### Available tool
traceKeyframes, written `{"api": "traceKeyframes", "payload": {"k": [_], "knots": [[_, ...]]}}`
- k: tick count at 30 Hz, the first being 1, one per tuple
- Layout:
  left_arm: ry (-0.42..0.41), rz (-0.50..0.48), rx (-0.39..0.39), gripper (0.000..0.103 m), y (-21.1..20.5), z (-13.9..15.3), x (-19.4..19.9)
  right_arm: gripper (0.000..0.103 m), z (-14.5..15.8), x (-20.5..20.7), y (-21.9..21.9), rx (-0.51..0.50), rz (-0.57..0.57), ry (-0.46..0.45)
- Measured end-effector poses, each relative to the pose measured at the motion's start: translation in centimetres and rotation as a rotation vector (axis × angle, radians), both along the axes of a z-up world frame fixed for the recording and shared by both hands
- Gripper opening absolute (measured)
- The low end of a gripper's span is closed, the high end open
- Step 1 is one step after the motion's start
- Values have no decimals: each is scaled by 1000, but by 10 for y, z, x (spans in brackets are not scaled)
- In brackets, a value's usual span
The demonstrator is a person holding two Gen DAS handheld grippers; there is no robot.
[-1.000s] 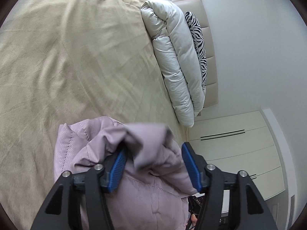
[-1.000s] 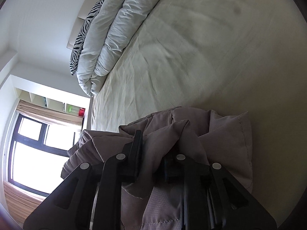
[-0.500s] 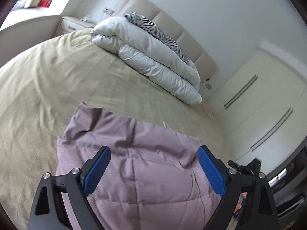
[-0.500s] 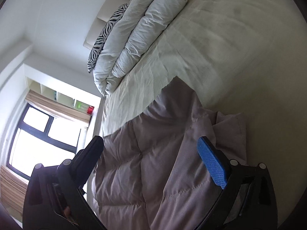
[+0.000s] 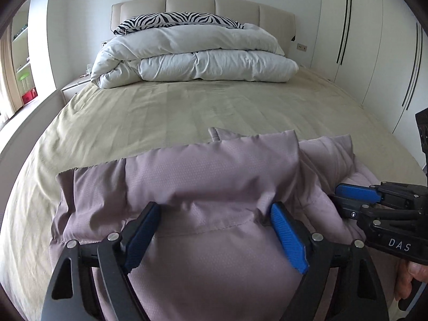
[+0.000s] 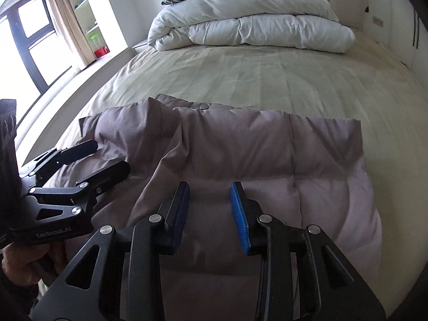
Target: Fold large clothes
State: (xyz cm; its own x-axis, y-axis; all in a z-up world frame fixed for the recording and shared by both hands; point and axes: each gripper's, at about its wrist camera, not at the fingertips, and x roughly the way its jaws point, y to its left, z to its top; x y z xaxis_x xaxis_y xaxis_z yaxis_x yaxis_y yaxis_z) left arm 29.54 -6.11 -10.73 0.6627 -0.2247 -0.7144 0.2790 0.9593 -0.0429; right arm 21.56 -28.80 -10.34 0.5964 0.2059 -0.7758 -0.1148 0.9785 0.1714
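A mauve quilted jacket (image 5: 214, 171) (image 6: 267, 144) lies folded on the beige bed sheet (image 5: 187, 107) near the foot of the bed, its folded edge facing the headboard. My left gripper (image 5: 214, 211) hovers over the jacket's near left part. Its blue pads (image 5: 286, 232) stand wide apart, closing slightly, and press on nothing. My right gripper (image 6: 210, 190) hangs over the jacket's near right part. Its jaws are closing but still have a gap between them, with fabric below and none pinched. Each gripper also shows in the other's view: right gripper (image 5: 338, 198), left gripper (image 6: 109, 156).
A rolled white duvet (image 5: 200, 58) (image 6: 254, 26) and a zebra-print pillow (image 5: 174, 20) lie against the padded headboard (image 5: 203, 4). White wardrobe doors (image 5: 374, 40) line the right wall. A window (image 6: 26, 40) and shelves are at the left. Bare sheet (image 6: 267, 75) stretches between jacket and duvet.
Both grippers let go of the bunched jacket and rolled upright. The jacket now lies flat and folded on the sheet. The right jaws opened wide, then narrowed again.
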Motion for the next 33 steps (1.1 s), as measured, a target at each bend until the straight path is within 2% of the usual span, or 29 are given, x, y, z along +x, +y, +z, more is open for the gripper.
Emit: {"api": "traceKeyframes", "payload": {"k": [7,10,13,22,33], "knots": [[48,26,57,94,-9,-25,38,31,-30,44,-7,-24,-35,60],[117,43,50,101,-7,-39,58,31,-39,63,-8,-57,-36,78],[145,59,35,103,-4,-48,70,30,-46,75,-14,-51,-46,92],[148,61,53,103,-8,-65,77,30,-67,97,-13,-73,-34,101],[143,58,55,103,-10,-72,76,30,-77,90,-9,-89,-44,53]]}}
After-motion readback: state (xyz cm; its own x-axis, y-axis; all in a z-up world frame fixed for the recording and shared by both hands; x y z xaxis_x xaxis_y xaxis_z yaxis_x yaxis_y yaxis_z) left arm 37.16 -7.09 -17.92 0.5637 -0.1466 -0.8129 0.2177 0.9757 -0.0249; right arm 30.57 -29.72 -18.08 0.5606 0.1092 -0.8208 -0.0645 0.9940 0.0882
